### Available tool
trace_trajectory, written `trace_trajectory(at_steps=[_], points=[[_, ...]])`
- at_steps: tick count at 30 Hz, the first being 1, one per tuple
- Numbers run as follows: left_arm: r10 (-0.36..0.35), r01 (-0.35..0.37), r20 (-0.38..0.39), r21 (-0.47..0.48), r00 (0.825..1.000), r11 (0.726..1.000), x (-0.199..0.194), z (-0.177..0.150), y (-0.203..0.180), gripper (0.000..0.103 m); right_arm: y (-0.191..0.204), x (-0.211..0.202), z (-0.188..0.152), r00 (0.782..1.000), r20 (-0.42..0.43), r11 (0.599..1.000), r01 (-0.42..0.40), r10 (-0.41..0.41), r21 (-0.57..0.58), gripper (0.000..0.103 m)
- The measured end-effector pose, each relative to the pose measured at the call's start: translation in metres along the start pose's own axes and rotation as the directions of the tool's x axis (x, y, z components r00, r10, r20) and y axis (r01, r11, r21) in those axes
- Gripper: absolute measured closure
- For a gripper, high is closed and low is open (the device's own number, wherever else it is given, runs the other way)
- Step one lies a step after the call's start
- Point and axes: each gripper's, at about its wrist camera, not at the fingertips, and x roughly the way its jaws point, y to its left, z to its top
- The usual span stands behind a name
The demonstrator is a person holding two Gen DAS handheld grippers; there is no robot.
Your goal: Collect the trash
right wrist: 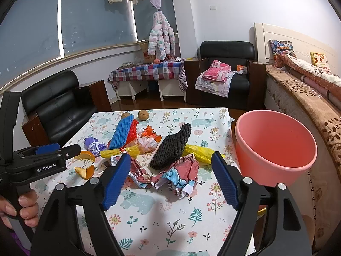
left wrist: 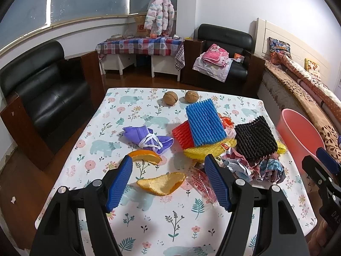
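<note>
Basically nothing collected yet from where I'm sitting: the pink bucket (right wrist: 275, 147) looks bare inside as far as I can see into it, and the whole mess is on the table (left wrist: 170, 224). Both grippers are empty with the fingers spread wide, left gripper (left wrist: 168, 179) hovering over the near orange peel (left wrist: 162, 183), right gripper (right wrist: 170, 179) over the crumpled paper (right wrist: 170, 175). What's left, as I count it: a second orange peel (left wrist: 145, 156), a purple face mask (left wrist: 147, 138), blue foam net (left wrist: 205, 123), red foam net (left wrist: 183, 134), yellow foam net (left wrist: 204, 149), black foam net (left wrist: 254, 138), a clear red-printed wrapper (left wrist: 198, 181) right beside the left gripper's right finger, plus two walnuts (left wrist: 170, 98) at the far edge, which may or may not count as trash. Room-wise it's decent: the near half of the cloth is bare, so there's space to come in low. The bucket sits just off the table's right edge, near the pile, with the bed close behind it, so I'd guess short carries but a tight swing on that side. The two grippers are near each other too, worth watching.
</note>
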Motion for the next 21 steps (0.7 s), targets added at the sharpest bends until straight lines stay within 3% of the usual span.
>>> trace_trajectory(at_steps=[11,21], points=[[-0.012,0.012,0.002,-0.01,1.0,1.0,0.003,0.0,0.005,0.034,-0.001,0.003,-0.001,1.0,0.0,1.0,0.004,-0.004,0.011,0.026],[-0.124,0.126,0.036,-0.07,0.992,0.99,0.002,0.007,0.026,0.034,-0.007,0.012,-0.005,1.0,-0.01,0.999,0.004,-0.004,0.037,0.026]])
